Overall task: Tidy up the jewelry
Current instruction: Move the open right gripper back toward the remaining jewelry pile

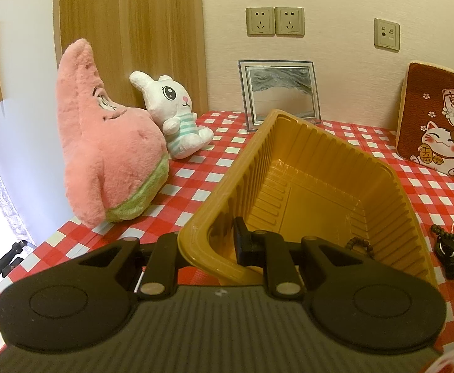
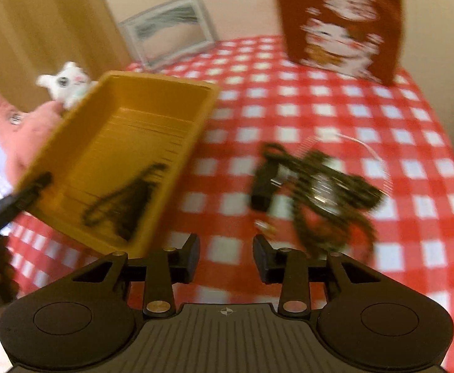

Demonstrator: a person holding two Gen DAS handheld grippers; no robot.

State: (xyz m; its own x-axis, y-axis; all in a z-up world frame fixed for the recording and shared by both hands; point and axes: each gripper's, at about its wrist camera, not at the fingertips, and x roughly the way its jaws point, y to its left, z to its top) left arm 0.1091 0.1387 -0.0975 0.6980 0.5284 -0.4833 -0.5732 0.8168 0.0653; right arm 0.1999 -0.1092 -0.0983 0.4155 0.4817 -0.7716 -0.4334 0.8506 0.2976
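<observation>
1. pink star plush point(image 1: 108, 155): far left on the red-and-white checked tablecloth point(image 1: 335, 136), leaning toward the wall, green band at its base.
2. white rabbit plush point(image 1: 172, 108): seated just beside the star, touching its shoulder.
3. left gripper point(image 1: 227, 242): jaws drawn narrow, clamped on the near corner of the tray wall, one finger inside, one outside.
4. mustard-yellow plastic tray point(image 1: 320, 186): ribbed walls, tilted with the gripped corner raised off the cloth.
5. dark bead bracelet point(image 1: 359, 244): lying inside the tray at its near end; the right wrist view shows it as a blurred loop point(image 2: 124, 202) on the tray floor.
6. framed sand picture point(image 1: 278, 90): upright against the wall behind the tray.
7. right gripper point(image 2: 227, 258): jaws parted with nothing between them, above bare cloth, between tray and jewelry pile.
8. jewelry pile point(image 2: 317, 186): tangled dark beaded strands, a small black block and a thin pale chain, on the cloth right of the tray; details blurred.
9. lucky-cat cushion point(image 1: 441, 124): dark red, upright at far right.
</observation>
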